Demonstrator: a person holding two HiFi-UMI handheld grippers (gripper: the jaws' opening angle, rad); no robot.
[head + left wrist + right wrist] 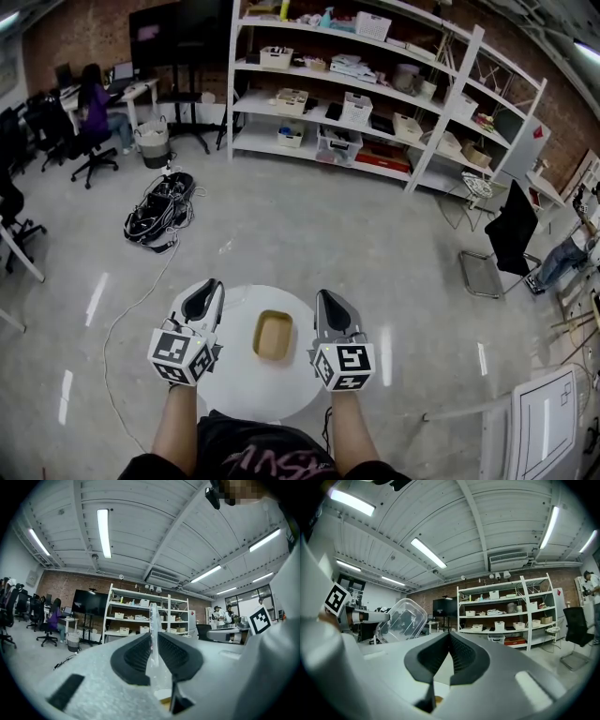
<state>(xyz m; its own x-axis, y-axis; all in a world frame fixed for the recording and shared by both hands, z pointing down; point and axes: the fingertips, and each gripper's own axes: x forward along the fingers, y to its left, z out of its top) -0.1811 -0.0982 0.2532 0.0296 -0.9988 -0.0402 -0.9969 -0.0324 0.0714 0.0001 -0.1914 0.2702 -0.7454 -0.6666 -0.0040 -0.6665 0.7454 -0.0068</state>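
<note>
A tan rectangular tub (273, 335) sits open in the middle of a small round white table (246, 394). My left gripper (208, 292) hovers just left of the tub, jaws pointing up and away. In the left gripper view the left gripper (154, 638) is shut on the edge of a clear plastic lid (153, 620), seen edge-on. The right gripper view shows that clear lid (401, 619) upright, off to its left. My right gripper (328, 300) hangs just right of the tub; its jaws (450, 638) are shut with nothing between them.
White shelving (375, 84) with bins lines the far wall. A black bag with cables (159, 208) lies on the floor ahead left, a black chair (511, 239) stands to the right, and a white panel (544, 422) at bottom right. A person (94, 103) sits at a far-left desk.
</note>
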